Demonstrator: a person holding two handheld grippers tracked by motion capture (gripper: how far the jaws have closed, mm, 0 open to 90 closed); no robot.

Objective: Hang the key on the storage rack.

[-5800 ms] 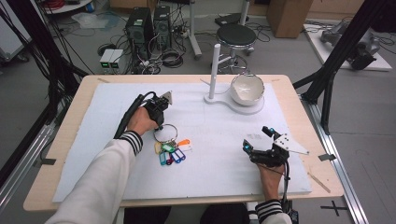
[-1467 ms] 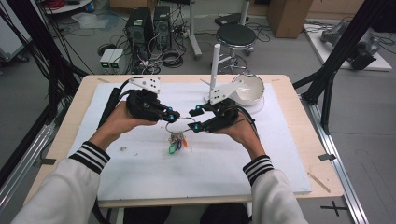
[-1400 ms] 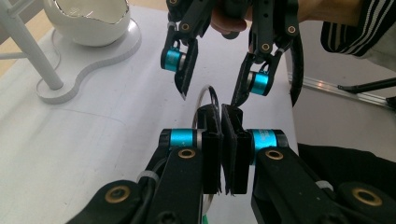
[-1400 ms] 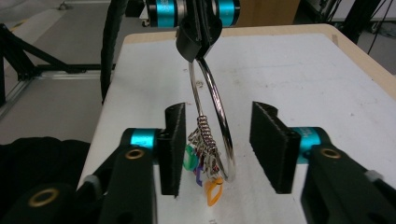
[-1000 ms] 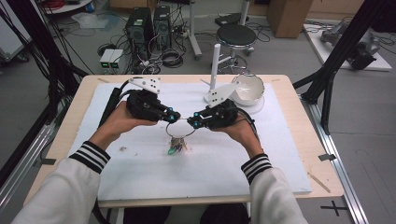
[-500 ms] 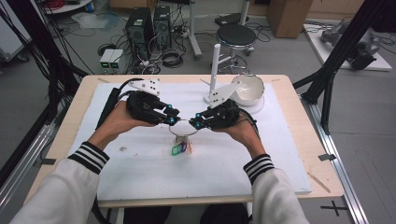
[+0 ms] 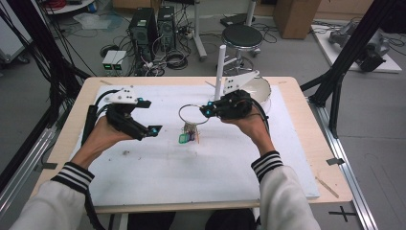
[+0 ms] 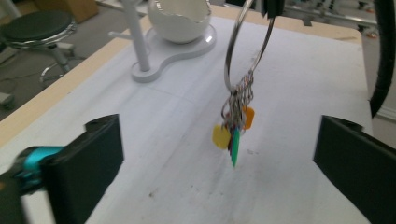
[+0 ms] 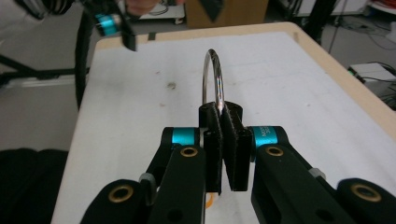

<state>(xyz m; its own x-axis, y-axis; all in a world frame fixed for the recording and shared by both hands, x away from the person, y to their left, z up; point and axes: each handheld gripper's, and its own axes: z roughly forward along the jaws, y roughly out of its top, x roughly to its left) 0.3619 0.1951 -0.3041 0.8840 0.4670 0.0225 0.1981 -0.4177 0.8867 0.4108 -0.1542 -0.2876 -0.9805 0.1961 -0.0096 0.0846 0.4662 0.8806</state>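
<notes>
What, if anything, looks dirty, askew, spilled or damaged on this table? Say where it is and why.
Little stands out. The white mat carries small dark smudges near the left gripper. The metal ring hangs from the right gripper, its coloured tags dangling above the mat.

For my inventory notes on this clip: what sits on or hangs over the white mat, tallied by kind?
Metal ring carrying coloured tags: 1
White stand with post: 1
White bowl: 1
Hand-held grippers: 2, left gripper and right gripper
Total: 5

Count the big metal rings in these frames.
1. The large silver metal ring hangs above the white mat, clamped by the right gripper, small coloured tags dangling below; smaller rings there are too bunched to count.
</notes>
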